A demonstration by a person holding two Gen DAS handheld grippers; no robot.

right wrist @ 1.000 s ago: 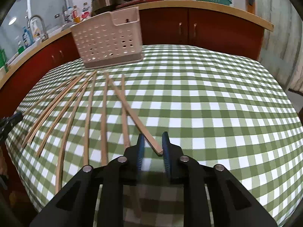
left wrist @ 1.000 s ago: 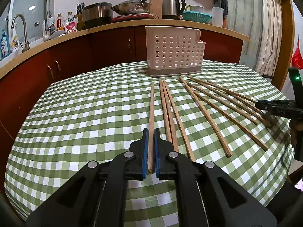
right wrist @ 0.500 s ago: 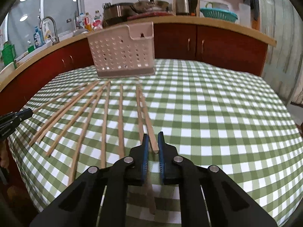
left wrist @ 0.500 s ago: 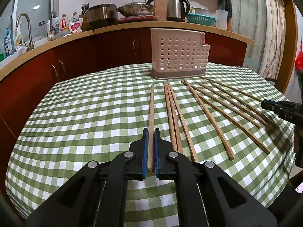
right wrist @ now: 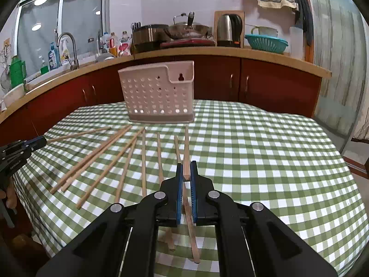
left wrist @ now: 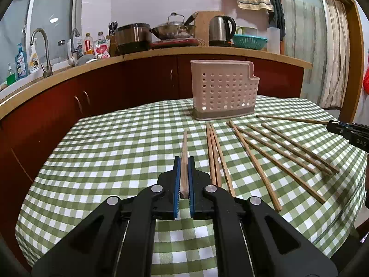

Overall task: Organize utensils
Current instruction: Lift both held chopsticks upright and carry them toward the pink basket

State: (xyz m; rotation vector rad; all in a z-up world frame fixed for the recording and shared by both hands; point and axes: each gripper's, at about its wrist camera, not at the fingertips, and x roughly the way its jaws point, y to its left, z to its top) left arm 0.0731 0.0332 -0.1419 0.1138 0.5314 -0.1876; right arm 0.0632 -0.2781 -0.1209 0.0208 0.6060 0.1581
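Chopstick point(left wrist: 184, 159) clamped in left tongs point(left wrist: 183, 180) (right likewise).

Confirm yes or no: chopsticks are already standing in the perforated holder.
No: nothing rises above the holder rim, and the loose chopsticks lie on the tablecloth.

hidden: inside of the perforated beige plastic utensil holder point(left wrist: 222, 90) | cut off: black right gripper point(left wrist: 350, 132) at frame edge | unreadable: labels on sink-side bottles point(right wrist: 54, 56)

Bright, sharp, fisheye-warped edges
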